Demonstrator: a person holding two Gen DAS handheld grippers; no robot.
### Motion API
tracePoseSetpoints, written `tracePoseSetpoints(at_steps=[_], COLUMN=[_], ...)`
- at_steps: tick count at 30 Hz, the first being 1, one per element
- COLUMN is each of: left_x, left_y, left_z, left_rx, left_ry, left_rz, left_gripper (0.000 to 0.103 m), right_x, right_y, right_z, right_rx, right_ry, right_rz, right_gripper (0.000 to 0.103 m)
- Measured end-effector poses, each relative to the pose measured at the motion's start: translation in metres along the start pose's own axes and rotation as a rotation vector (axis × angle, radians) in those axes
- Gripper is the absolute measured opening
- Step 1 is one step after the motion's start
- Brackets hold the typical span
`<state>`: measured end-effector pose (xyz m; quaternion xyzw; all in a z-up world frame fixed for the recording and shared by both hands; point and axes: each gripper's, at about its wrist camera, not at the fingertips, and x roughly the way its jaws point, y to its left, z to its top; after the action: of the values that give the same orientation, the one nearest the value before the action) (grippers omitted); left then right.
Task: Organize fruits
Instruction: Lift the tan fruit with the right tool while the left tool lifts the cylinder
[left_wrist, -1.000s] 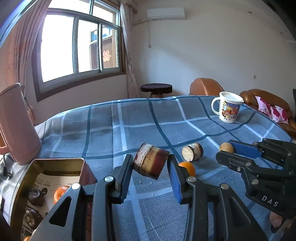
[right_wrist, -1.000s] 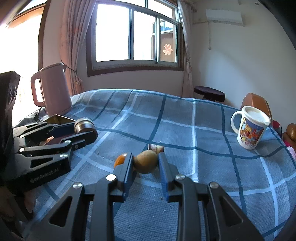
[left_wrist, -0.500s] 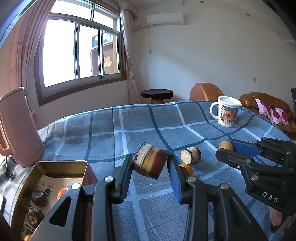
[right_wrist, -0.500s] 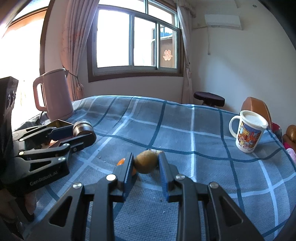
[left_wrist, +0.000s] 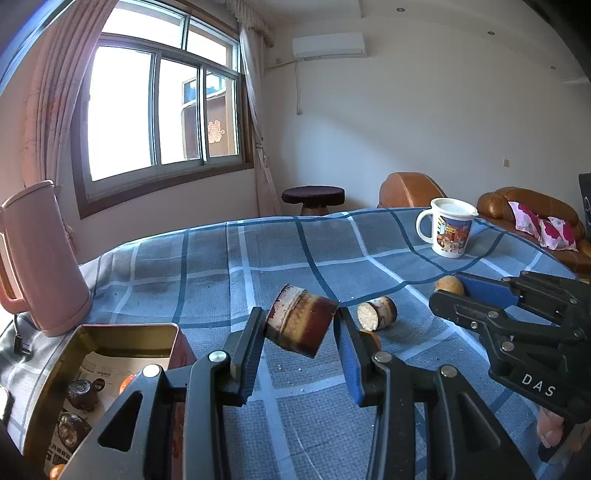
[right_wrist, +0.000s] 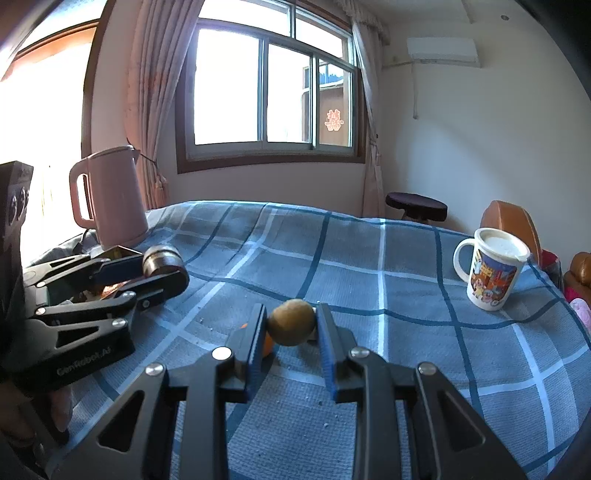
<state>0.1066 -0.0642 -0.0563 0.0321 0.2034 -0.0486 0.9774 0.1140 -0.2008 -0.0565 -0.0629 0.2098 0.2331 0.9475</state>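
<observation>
- The left gripper is clamped on a dark red-brown cut cylinder, which hangs tilted above the blue checked tablecloth with its pale end turned up and left.
- The open gold tin sits on the cloth just left of that gripper; inside it, on printed paper, lie two dark pieces and an orange fruit (only partly seen behind the gripper frame).
- A second short cylinder lies on its side on the cloth beyond the tin, to the right of the held one, its grainy pale face turned toward the camera.
- A small orange peeks out just behind the left gripper's right finger, near that cylinder.
- The right gripper is closed around a round brownish fruit, lifted off the cloth, farther right of the tin than the lying cylinder.
- A pink kettle stands behind the tin at the cloth's left edge.
- A cartoon-printed white mug stands far right of the tin, well apart from the fruit.
</observation>
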Motion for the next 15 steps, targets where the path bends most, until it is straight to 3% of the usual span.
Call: tracePoseSetpoints(at_steps=[15], left_x=[-0.0085], left_y=[-0.0014], left_z=[-0.0016], left_rx=[-0.004], left_ry=[-0.034], left_rz=[0.002], left_gripper=[0.04], right_x=[-0.0081], right_y=[0.0017], right_z=[0.0007], right_rx=[-0.007], right_ry=[-0.036], right_rz=[-0.01], right_gripper=[0.03])
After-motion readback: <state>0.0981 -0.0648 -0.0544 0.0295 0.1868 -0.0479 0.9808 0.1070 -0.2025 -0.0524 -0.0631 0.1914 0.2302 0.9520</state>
